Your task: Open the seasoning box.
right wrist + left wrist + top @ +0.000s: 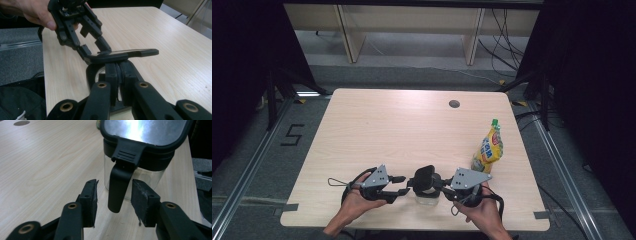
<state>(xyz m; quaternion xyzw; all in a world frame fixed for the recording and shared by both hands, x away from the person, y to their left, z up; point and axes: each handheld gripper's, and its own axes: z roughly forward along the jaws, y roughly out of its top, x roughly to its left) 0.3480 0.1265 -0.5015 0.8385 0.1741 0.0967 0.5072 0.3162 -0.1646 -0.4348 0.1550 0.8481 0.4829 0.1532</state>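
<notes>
A clear container (427, 198) with a black-rimmed lid (424, 176) stands near the table's front edge, between my two grippers. In the left gripper view a black latch (118, 187) hangs down from the lid (142, 130) over the glass wall (150, 177). My left gripper (113, 200) is open, its pads either side of that latch without pressing it. My right gripper (117, 72) is shut on the latch at the opposite side, just under the lid's edge (125, 53). From above, the left gripper (401, 185) and the right gripper (443, 186) face each other across the container.
A yellow pouch (489, 147) with a green cap stands at the right of the wooden table (377, 130), close behind my right hand. A round cable hole (454, 104) sits near the far edge. The container is close to the table's front edge.
</notes>
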